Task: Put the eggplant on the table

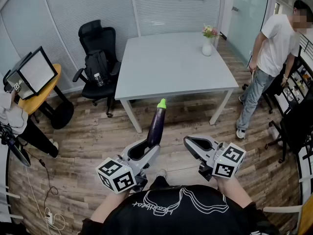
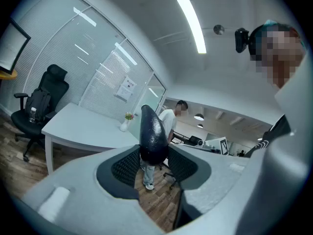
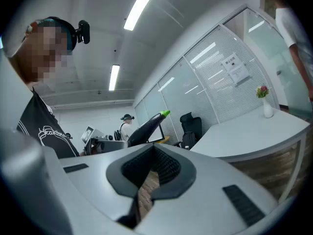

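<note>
Holding: long dark purple eggplant with a green stem tip [image 1: 157, 124], clamped at its lower end between the ribbed black pads of the left gripper [image 1: 146, 151]; in the left gripper view, rounded end of the eggplant [image 2: 152, 136] pinched by both pads.
Eggplant pose: nearly upright, green tip uppermost, tilted a little toward the table; up in the air over the brown wood-plank floor [image 1: 98, 136], short of the table's near edge, touching neither.
Left gripper: grey plastic, two jaws, marker cube at its rear; jaws held apart by the eggplant's width and pressed on it.
Right gripper [image 1: 196, 142]: grey plastic, just beside the left one; jaws drawn together at the tips [image 3: 151, 173], nothing between them, only a sliver of floor visible behind the pads in the right gripper view.
Table: large pale grey rectangular top on white legs [image 1: 171, 67], ahead of both grippers; small white vase of pink and yellow flowers [image 1: 208, 43] near its far right corner.
Left of table: black mesh office chair [image 1: 93, 33] with a black backpack [image 1: 98, 65] on its seat.
Right of table: standing person in a white T-shirt and jeans [image 1: 274, 53], well apart from the grippers.
</note>
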`<action>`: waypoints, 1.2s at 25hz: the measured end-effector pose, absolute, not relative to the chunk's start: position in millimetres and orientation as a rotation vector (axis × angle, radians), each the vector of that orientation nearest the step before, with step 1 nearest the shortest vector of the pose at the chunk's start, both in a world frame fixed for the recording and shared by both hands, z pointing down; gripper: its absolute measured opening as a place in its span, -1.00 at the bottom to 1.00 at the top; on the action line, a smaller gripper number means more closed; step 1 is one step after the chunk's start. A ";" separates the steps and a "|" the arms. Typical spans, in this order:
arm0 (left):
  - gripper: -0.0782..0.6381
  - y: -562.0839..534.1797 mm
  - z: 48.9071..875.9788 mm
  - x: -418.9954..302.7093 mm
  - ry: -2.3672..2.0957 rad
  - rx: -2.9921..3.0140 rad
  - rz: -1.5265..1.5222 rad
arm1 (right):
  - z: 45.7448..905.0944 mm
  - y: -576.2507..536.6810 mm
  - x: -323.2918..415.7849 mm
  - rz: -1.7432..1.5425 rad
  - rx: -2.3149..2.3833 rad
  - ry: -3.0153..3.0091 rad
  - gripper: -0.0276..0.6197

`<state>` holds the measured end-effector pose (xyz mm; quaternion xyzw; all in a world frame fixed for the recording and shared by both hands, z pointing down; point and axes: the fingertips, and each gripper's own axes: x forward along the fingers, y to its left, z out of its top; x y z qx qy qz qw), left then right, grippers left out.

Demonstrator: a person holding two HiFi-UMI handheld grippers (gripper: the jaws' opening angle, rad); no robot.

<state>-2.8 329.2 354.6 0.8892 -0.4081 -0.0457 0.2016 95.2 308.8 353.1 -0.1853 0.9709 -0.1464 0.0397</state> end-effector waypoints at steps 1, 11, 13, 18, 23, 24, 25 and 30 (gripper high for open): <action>-0.27 328.2 353.6 -3.9 -1.139 2.485 -0.127 | 352.1 307.9 93.6 -0.448 -0.567 2.976 -0.89; -0.27 326.8 349.0 -5.7 -1.142 2.489 -0.138 | 349.3 306.0 91.5 -0.440 -0.564 2.980 -0.89; -0.27 325.9 349.8 -5.5 -1.142 2.491 -0.141 | 352.0 303.5 90.9 -0.444 -0.562 2.989 -0.89; -0.27 322.0 360.1 -7.8 -1.146 2.492 -0.147 | 363.8 299.0 87.5 -0.437 -0.560 3.012 -0.89; -0.27 300.1 360.6 -14.1 -1.145 2.497 -0.150 | 364.6 283.3 82.3 -0.416 -0.558 3.025 -0.89; -0.27 292.9 359.2 -15.2 -1.141 2.500 -0.151 | 363.7 276.2 81.7 -0.415 -0.563 3.025 -0.89; -0.27 285.7 358.1 -15.8 -1.137 2.504 -0.151 | 362.9 268.8 81.1 -0.416 -0.567 3.023 -0.89; -0.27 246.2 361.3 -17.5 -1.105 2.509 -0.136 | 366.8 231.2 78.2 -0.441 -0.591 3.010 -0.89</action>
